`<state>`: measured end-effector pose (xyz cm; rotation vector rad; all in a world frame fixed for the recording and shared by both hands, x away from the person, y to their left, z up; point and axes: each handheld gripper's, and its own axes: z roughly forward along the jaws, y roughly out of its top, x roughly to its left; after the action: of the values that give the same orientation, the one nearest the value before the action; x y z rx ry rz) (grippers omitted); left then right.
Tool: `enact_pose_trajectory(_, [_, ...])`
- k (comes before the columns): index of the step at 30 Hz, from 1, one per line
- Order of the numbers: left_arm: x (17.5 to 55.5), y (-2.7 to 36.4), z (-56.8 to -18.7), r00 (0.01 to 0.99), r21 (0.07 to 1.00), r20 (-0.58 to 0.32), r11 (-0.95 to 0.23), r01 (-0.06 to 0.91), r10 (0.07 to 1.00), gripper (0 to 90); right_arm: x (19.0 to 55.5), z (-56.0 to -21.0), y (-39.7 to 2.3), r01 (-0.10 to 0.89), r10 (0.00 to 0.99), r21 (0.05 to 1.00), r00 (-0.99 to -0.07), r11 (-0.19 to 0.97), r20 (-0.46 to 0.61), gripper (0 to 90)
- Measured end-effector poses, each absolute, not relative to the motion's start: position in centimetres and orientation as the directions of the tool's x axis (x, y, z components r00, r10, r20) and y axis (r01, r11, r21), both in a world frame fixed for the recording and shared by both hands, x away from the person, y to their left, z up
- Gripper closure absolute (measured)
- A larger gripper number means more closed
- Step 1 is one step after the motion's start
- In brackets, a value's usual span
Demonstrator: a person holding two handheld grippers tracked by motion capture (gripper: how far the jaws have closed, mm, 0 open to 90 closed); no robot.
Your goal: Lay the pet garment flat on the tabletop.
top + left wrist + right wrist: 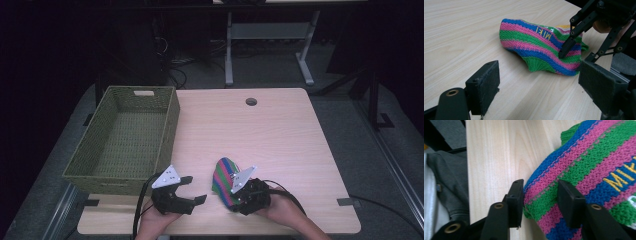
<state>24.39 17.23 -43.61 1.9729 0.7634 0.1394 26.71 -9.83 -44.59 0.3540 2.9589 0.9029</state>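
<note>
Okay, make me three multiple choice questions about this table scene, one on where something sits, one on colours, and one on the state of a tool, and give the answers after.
1. Where does the woven basket sit on the table?
A. On its left side
B. On its right side
C. In the middle of its near edge

2. Which stripe colours does the knitted sock have?
A. Red, white, black
B. Pink, green, blue
C. Orange, grey, purple

3. How does the left tool stand?
A. Clamped on the basket rim
B. Holding the sock in the air
C. Open, with nothing between its jaws

Answers: 1 A, the high view shows the basket along the table's left side. 2 B, pink, green and blue bands run across the knit. 3 C, the left gripper view shows bare tabletop between the spread jaws, the sock lying beyond them.
</note>
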Motion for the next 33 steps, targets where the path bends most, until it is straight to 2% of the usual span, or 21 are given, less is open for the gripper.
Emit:
enact_pose_trajectory(7, [24.4, 17.2, -43.6, 0.796, 0.829, -0.214, -0.325, 0.455, 0.567, 16.9, 26.3, -44.7, -9.8, 0.171, 0.229, 0.556, -0.973, 0.814, -0.036, 69.8])
enact_pose_trajectory(16, [24.4, 17.2, -43.6, 0.796, 0.830, -0.212, -0.326, 0.453, 0.567, 16.9, 27.3, -44.9, -10.4, 0.227, 0.252, 0.581, -0.967, 0.781, 0.039, 79.9])
enact_pose_trajectory(19, [24.4, 17.2, -43.6, 0.797, 0.829, -0.212, -0.328, 0.454, 0.566, 16.9, 27.8, -44.9, -10.8, 0.266, 0.266, 0.586, -0.960, 0.765, 0.089, 81.2])
enact_pose_trajectory(28, [24.4, 17.2, -43.6, 0.798, 0.829, -0.211, -0.329, 0.452, 0.564, 16.9, 28.2, -43.7, -11.7, 0.302, 0.261, 0.611, -0.952, 0.732, 0.159, 81.6])
enact_pose_trajectory(33, [24.4, 17.1, -43.7, 0.800, 0.828, -0.213, -0.331, 0.452, 0.561, 17.0, 28.0, -42.6, -12.4, 0.298, 0.258, 0.638, -0.953, 0.710, 0.158, 81.6])
